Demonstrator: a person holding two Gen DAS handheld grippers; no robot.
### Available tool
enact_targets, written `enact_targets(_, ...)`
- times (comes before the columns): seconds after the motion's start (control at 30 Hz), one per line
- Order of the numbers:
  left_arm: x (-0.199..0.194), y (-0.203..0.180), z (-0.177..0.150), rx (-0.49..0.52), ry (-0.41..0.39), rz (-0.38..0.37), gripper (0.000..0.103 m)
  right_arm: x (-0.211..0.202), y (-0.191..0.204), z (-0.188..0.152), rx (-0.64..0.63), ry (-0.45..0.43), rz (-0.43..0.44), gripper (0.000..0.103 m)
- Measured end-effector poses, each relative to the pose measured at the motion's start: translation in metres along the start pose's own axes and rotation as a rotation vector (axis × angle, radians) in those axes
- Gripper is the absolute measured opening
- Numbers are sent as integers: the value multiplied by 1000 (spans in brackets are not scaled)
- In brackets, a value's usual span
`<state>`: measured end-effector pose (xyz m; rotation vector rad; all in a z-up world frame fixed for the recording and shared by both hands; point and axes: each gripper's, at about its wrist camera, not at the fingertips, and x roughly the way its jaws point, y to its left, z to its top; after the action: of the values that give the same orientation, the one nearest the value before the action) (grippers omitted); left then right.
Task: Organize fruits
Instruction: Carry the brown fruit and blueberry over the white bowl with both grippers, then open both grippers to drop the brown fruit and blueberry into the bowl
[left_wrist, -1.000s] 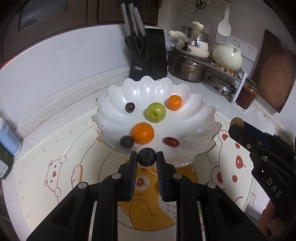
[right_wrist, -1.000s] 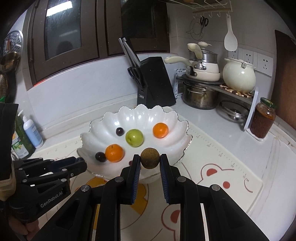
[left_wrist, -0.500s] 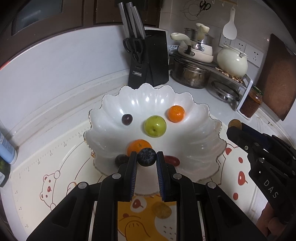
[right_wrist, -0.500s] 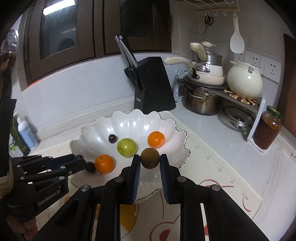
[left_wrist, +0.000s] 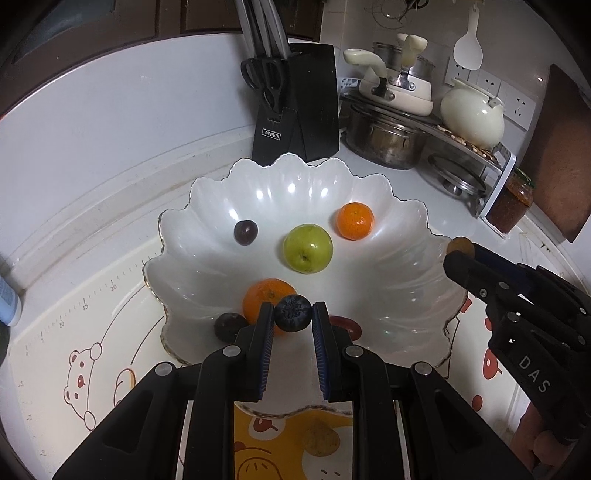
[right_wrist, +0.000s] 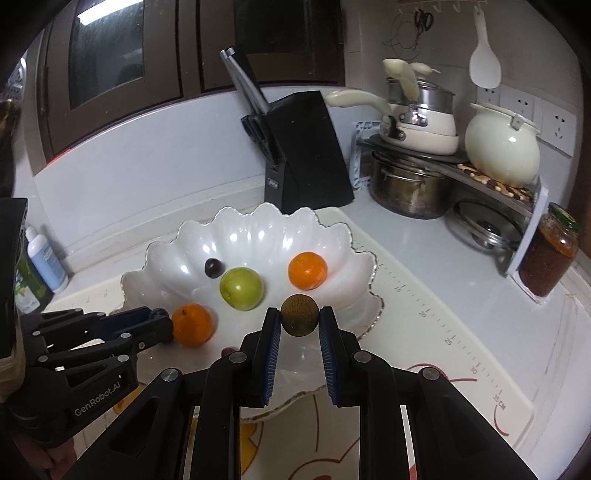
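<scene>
A white scalloped bowl (left_wrist: 388, 229) (right_wrist: 332, 240) holds a green apple (left_wrist: 307, 248) (right_wrist: 241, 288), two oranges (left_wrist: 355, 221) (left_wrist: 260, 293), dark grapes (left_wrist: 245, 232) and a red fruit (left_wrist: 349, 325). My left gripper (left_wrist: 293, 317) is shut on a dark blueberry (left_wrist: 292, 312), held over the bowl's near part. My right gripper (right_wrist: 299, 320) is shut on a brown round fruit (right_wrist: 299, 314) above the bowl's right near side. The right gripper shows in the left wrist view (left_wrist: 458, 254) at the bowl's right rim. At the bowl's left, the left gripper (right_wrist: 162, 321) appears in the right wrist view.
A black knife block (left_wrist: 295, 103) (right_wrist: 306, 147) stands behind the bowl. Pots and a cream kettle (left_wrist: 472, 114) (right_wrist: 500, 147) sit on a rack at the back right, with a jar (right_wrist: 548, 251) beside it. Bottles (right_wrist: 44, 258) stand at the left. A bear-print mat (left_wrist: 74, 332) covers the counter.
Both grippers have moved forward over the bowl, each still holding its fruit. The bowl now looks nearer and larger in both views.
</scene>
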<state>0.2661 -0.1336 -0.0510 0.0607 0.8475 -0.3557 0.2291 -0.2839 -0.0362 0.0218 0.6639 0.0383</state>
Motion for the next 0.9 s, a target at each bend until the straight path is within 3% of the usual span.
enact_targets(0.03,0,1,0,2,3,0,22,1,0,0,-3,1,2,23)
enact_targets(0.13,-1,3,-2,-2,0,10,39,1,2,0,-7,-5,4,24)
enact_targets(0.2,-1,3,-3,-4,-1,18,42,0,4,0,-12,-10,1,29)
enact_targets(0.37,-1,7,-6,-20,15,16,48,-5,5,-1,-2,-33,-45,63)
enact_targets(0.53,-7,8,-9,-31,7,24,63,-13,6,0,2,-60,-81,79)
enact_targets(0.9,-33,15,-14,-35,-36,68,83,-33,14,-1,26,-87,-94,86)
